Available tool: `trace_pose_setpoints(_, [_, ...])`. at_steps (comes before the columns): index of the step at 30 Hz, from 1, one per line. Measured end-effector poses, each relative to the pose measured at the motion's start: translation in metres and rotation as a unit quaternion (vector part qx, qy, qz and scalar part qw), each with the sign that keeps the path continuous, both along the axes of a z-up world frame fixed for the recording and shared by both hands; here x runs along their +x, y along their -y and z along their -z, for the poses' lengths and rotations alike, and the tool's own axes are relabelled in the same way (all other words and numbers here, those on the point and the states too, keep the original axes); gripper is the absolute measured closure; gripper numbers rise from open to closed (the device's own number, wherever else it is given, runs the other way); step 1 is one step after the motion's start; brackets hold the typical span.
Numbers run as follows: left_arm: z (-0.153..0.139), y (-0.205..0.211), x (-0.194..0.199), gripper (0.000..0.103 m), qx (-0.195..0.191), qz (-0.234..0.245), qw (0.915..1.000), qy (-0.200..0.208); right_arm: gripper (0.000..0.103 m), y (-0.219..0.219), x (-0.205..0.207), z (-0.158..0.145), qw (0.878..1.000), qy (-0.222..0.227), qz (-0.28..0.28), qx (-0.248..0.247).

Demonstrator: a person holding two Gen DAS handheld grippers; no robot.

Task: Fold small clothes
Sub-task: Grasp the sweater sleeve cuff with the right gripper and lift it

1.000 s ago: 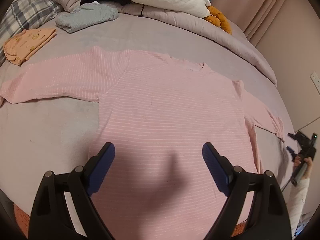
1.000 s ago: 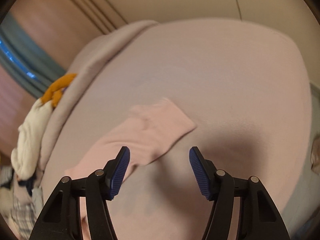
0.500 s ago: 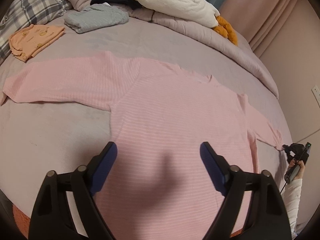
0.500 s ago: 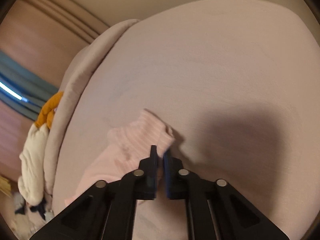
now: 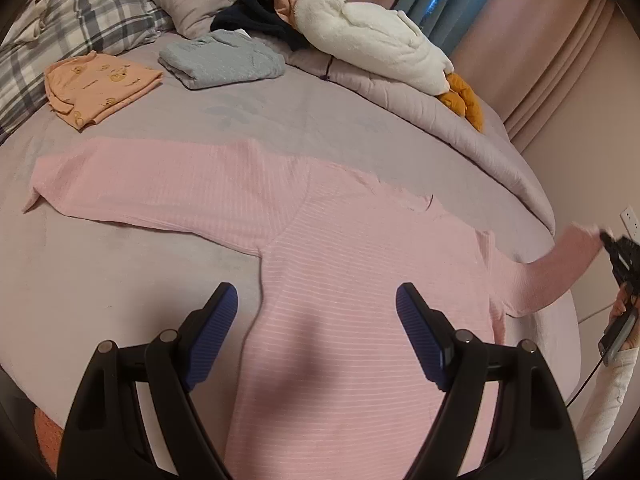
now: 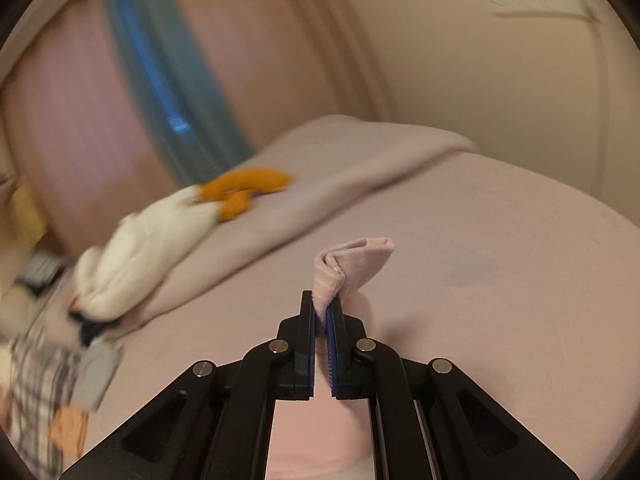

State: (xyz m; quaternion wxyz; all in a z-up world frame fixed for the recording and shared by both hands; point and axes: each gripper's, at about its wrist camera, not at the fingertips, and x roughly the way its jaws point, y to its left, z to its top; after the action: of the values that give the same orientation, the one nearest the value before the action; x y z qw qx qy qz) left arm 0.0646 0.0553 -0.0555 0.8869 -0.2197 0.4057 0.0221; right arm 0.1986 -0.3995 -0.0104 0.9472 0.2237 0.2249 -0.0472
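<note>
- Blurring smears the right wrist view: the white plush toy [image 6: 136, 256] and striped pillow at far left are hard to make out.
- Cut off at the near edge, the pink striped shirt [image 5: 360, 280] lies flat on the lilac bed [image 5: 120, 272], its hem hidden behind the left gripper [image 5: 316, 316].
- That gripper's fingers are spread wide, grasping nothing, above the shirt.
- The right gripper [image 6: 322, 304] is clenched on the shirt's right sleeve cuff [image 6: 352, 260], lifted off the bed.
- Far: folded grey [image 5: 220, 58] and orange [image 5: 96, 84] clothes, pink curtains [image 5: 560, 60].
</note>
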Motion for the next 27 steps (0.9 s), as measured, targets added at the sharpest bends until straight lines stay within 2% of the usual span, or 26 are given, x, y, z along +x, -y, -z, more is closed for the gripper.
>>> trace_pose_setpoints(2, [-0.002,-0.004,-0.004,0.022,0.002,-0.005,1.0000,0.003,0.097,-0.038,0.005,-0.006,0.999,0.004,-0.050,-0.013])
trace_pose_setpoints(6, [-0.006,-0.012,-0.009,0.022,0.008,-0.016,0.9998,0.008,0.097,-0.108,0.022,0.003,0.989,-0.002,-0.145,-0.016])
trace_pose_setpoints(10, [-0.006,-0.020,-0.014,0.022,0.002,-0.023,0.9997,0.010,0.097,-0.178,0.029,0.033,0.973,-0.034,-0.227,-0.040])
trace_pose_setpoints(12, [-0.006,-0.023,-0.016,0.022,-0.001,-0.024,0.9997,0.011,0.097,-0.209,0.030,0.054,0.960,-0.063,-0.265,-0.058])
trace_pose_setpoints(17, [-0.004,-0.026,-0.017,0.022,-0.002,-0.023,0.9997,0.010,0.097,-0.255,0.031,0.117,0.933,-0.144,-0.323,-0.063])
trace_pose_setpoints(19, [-0.004,-0.026,-0.015,0.022,-0.004,-0.019,0.9998,0.012,0.097,-0.263,0.024,0.133,0.924,-0.166,-0.340,-0.059])
trace_pose_setpoints(22, [-0.006,-0.021,-0.009,0.022,-0.005,-0.010,0.9998,0.013,0.097,-0.269,0.024,0.143,0.914,-0.190,-0.356,-0.044])
trace_pose_setpoints(25, [-0.009,-0.013,0.001,0.022,-0.008,0.006,0.9998,0.017,0.084,-0.258,0.025,0.138,0.912,-0.195,-0.362,-0.013])
trace_pose_setpoints(27, [-0.013,-0.003,0.010,0.022,-0.011,0.020,0.9995,0.022,0.055,-0.244,0.022,0.127,0.918,-0.180,-0.353,-0.004])
